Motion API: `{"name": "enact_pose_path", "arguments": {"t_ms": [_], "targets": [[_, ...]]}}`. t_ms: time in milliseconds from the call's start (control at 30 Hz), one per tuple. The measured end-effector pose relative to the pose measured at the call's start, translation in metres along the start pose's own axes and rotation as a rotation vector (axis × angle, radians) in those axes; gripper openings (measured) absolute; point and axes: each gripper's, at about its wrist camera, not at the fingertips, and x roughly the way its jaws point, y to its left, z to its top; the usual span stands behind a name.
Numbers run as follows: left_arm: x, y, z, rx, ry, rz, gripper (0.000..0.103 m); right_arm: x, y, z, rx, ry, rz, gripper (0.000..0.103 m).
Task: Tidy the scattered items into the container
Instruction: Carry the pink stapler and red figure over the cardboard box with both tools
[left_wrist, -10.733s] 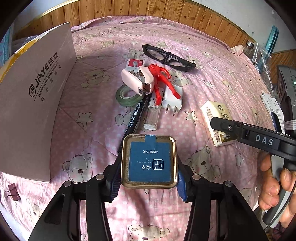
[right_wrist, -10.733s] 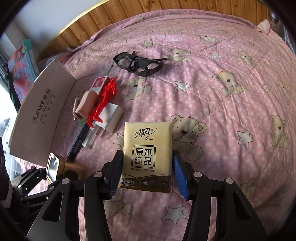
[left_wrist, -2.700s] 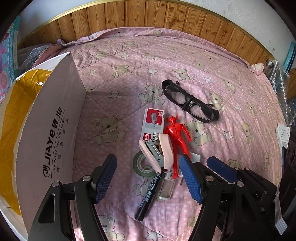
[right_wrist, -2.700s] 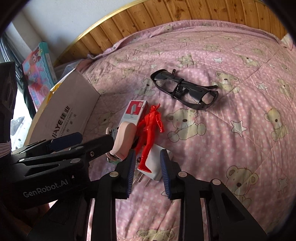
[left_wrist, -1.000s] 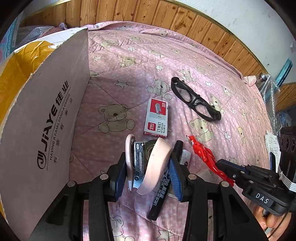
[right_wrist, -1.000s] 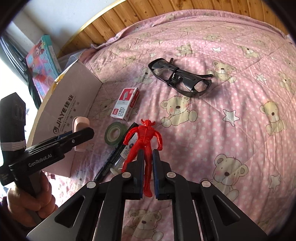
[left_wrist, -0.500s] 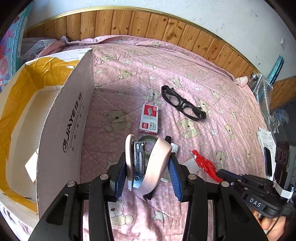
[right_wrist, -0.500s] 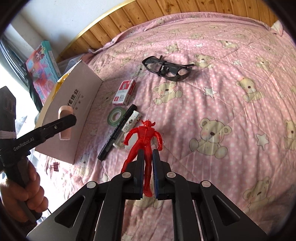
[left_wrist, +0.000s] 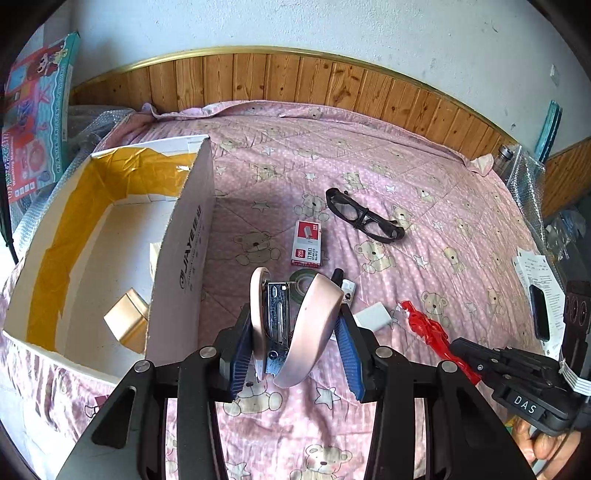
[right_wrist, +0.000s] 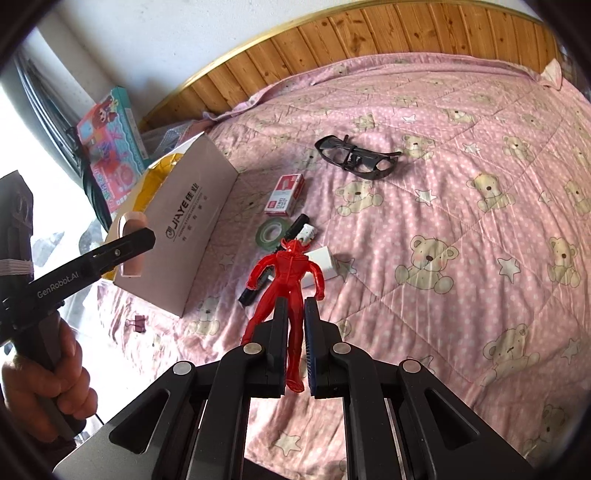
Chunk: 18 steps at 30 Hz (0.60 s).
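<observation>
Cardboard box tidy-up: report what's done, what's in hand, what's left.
Done: a tissue pack lies inside the cardboard box. In hand: left gripper clamps the pink stapler; right gripper clamps the red figure. Left on the quilt: glasses, staple box, tape roll, marker, white charger.

stapler: smooth pink plastic, shiny metal inside
figure: glossy red plastic
box: matt cardboard
quilt: soft cloth

On the pink quilt: one cardboard box; one stapler; one red figure; one pair of glasses; one staple box; one tape roll; one marker; one binder clip; two grippers.
</observation>
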Motion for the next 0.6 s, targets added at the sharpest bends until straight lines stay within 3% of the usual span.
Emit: {"name": "enact_pose_path", "arguments": {"t_ms": [600], "targets": [[-0.058, 0.018, -0.012, -0.023, -0.097, 0.012, 0.044, -0.029, 0.054, -0.007, -0.090, -0.055, 0.025, 0.009]]}}
